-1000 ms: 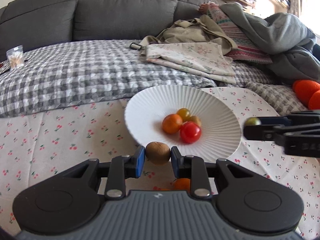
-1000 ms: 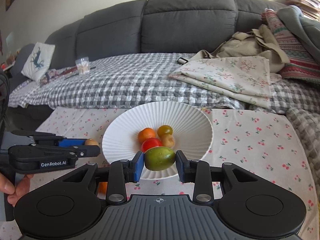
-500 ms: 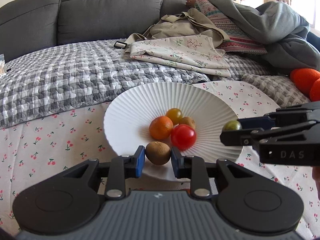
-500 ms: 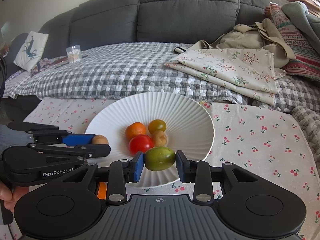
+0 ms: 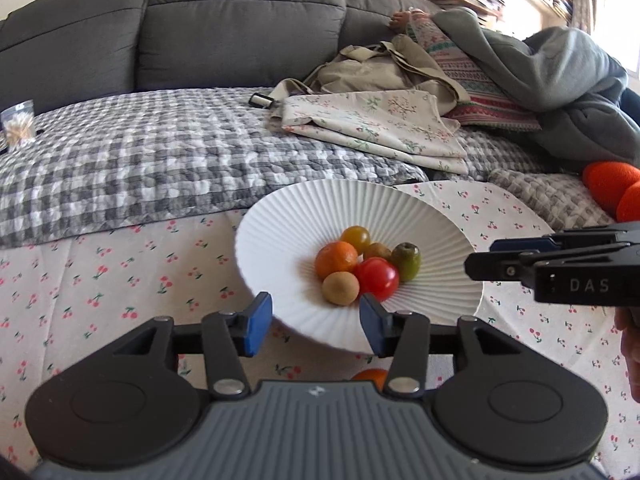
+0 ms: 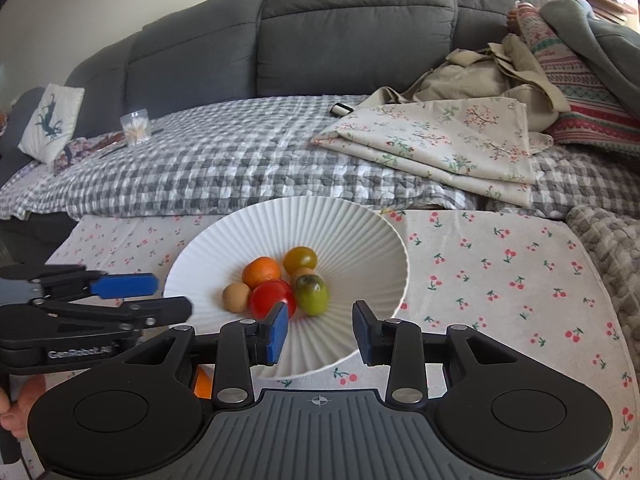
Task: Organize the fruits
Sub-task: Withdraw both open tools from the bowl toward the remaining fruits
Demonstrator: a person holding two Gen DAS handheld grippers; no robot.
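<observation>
A white ribbed plate sits on the cherry-print cloth. In it lie a brown kiwi, a green fruit, a red tomato, an orange, a yellow-green tomato and a small brown fruit. My left gripper is open and empty just in front of the kiwi. My right gripper is open and empty just in front of the green fruit. Another orange lies on the cloth under the grippers.
A grey sofa with a checked blanket stands behind the table. Folded floral cloths, a bag and clothes lie on it. Orange cushions are at the far right. A small clear cup stands on the blanket.
Both grippers have opened and drawn back a little. The kiwi and the green fruit, held half a second ago, now lie in the plate.
</observation>
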